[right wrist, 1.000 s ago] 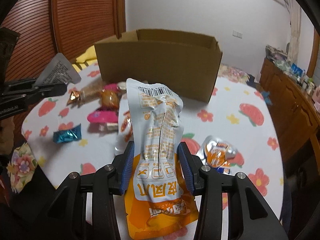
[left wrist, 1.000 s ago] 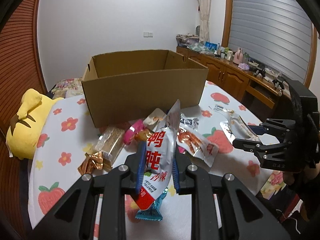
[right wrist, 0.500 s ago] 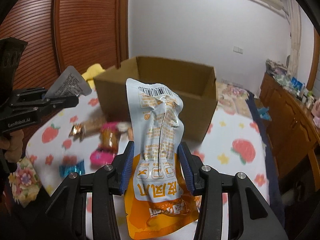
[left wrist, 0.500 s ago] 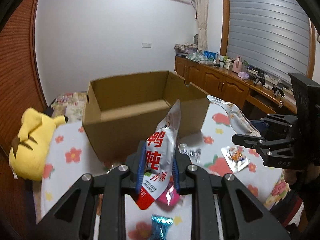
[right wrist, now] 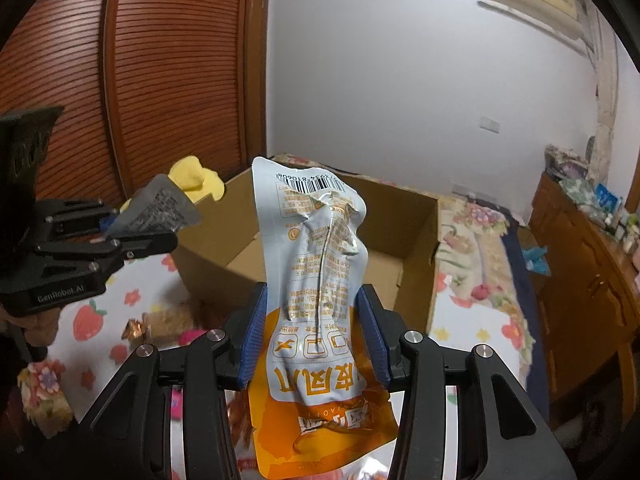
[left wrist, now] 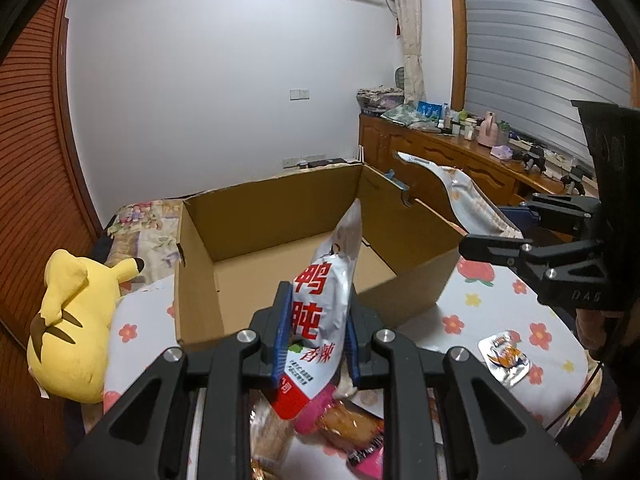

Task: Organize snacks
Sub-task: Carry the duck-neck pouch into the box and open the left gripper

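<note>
- Yellow plush toy (left wrist: 70, 328): soft, rounded, with a black-tipped ear and brown back stripes; it lies at the table's left edge, beside the box.
- Cardboard box (left wrist: 280, 216): plain brown corrugated board, rectangular, open at the top, its inside bare; it stands on the tablecloth (left wrist: 472, 316), a white sheet printed with red strawberries and flowers.
- Left gripper (left wrist: 316, 336): black arms with blue ribbed pads, clamped on a white snack bag (left wrist: 324, 312), a glossy puffed packet with big red Chinese characters (鸭肫, 香辣) and a red bottom band. It is held upright just in front of the box's near wall.
- Loose snacks (left wrist: 340, 424) lie beneath it: crinkly pink and orange wrappers.
- Right gripper (right wrist: 314, 340): closed on an orange-and-pale-blue pouch (right wrist: 316, 280), a flat, creased foil pack showing a barcode, small print and 3 square icons, lifted before the box opening.
- The other gripper's body reads "GenRobot.AI" in the right wrist view.
- Small foil packet (left wrist: 505, 355): silvery with an orange print, flat on the cloth at right.
</note>
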Motion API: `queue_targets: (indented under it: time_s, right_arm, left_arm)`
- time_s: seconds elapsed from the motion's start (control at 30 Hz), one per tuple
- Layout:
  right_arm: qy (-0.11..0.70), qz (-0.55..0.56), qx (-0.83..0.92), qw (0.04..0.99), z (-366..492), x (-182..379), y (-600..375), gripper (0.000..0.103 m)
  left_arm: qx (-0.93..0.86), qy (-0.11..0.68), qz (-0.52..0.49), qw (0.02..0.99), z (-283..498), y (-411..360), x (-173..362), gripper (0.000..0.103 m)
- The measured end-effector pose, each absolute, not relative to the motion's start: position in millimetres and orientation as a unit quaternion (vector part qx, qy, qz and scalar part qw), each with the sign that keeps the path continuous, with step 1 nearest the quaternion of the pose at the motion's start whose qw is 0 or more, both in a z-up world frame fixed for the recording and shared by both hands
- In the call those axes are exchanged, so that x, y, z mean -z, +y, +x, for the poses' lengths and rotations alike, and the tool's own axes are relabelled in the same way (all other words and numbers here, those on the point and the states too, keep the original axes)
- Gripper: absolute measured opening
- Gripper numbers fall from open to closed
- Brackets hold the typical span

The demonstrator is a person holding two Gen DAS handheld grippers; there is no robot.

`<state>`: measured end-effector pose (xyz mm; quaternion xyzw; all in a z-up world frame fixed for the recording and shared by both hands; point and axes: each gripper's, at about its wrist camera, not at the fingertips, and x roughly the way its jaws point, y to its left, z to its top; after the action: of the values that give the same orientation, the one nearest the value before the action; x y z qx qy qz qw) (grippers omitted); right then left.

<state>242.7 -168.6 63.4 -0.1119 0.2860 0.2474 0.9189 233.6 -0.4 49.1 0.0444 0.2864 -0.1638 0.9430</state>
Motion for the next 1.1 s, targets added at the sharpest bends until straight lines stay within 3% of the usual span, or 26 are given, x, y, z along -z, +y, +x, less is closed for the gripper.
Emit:
queue_targets:
  time_s: [0.47, 1.1]
  right_arm:
    - [0.314, -0.109, -0.262, 0.906, 315.7, -46.0, -163.5, 0.046]
    - [0.366, -0.108, -0.25, 0.89, 353.2, -22.5, -155.6, 0.048]
  left_arm:
    - [0.157, 0.316, 0.052, 0.934, 307.8, -4.6, -34.1, 0.021]
    - [0.163, 0.335, 0.05, 0.927, 330.5, -11.6, -17.7, 0.026]
